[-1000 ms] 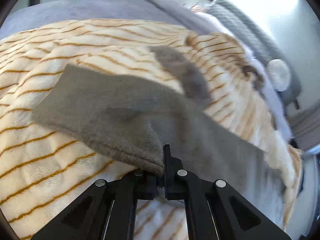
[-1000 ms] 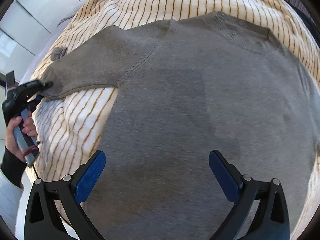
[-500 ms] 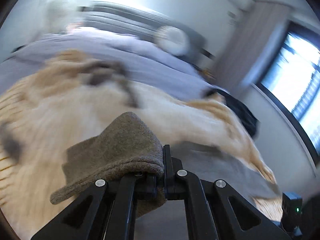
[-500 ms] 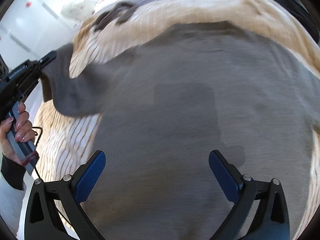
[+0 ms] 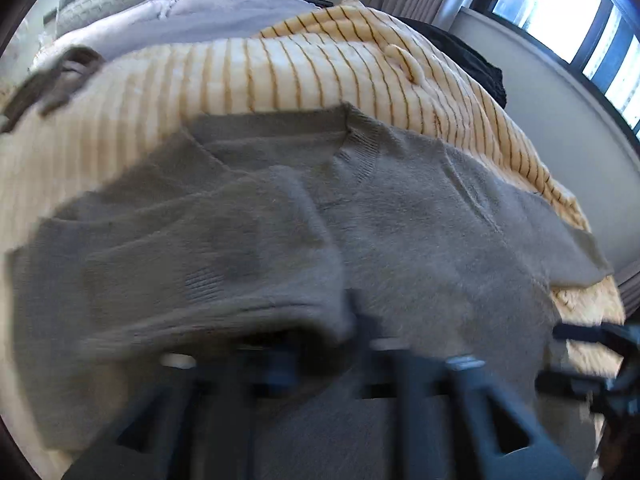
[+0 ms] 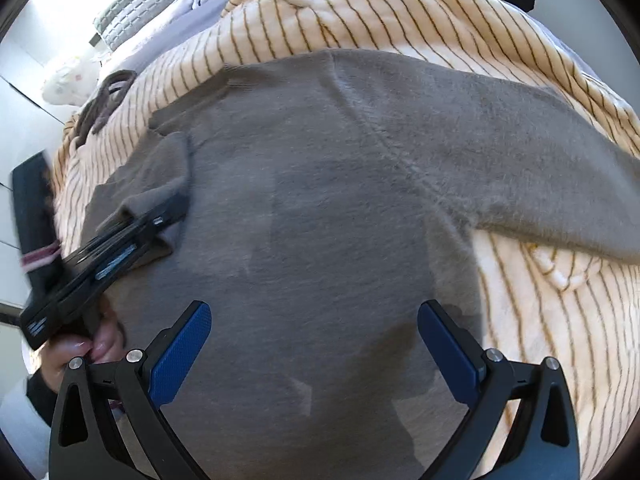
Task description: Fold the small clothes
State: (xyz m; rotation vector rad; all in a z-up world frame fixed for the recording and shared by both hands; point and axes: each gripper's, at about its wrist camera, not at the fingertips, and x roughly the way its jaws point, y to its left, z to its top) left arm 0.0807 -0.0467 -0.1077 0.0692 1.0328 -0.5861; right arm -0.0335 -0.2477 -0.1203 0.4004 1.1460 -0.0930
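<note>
The left gripper (image 6: 168,216), mid-left, grips the sleeve (image 6: 160,176) over the sweater (image 6: 320,220); releasing crooked could bunch it. The right gripper (image 6: 312,344) gapes empty.

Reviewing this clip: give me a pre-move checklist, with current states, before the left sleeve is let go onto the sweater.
1. Left hand-held gripper grips the sleeve cuff: ok.
2. Cuff carried over the grey sweater body: ok.
3. Right hand-held gripper open, holding nothing: ok.
4. Right sleeve folded in: not ok; it lies spread on the striped blanket.
5. Folded sleeve lying flat: cannot tell; the left wrist view is blurred.
</note>
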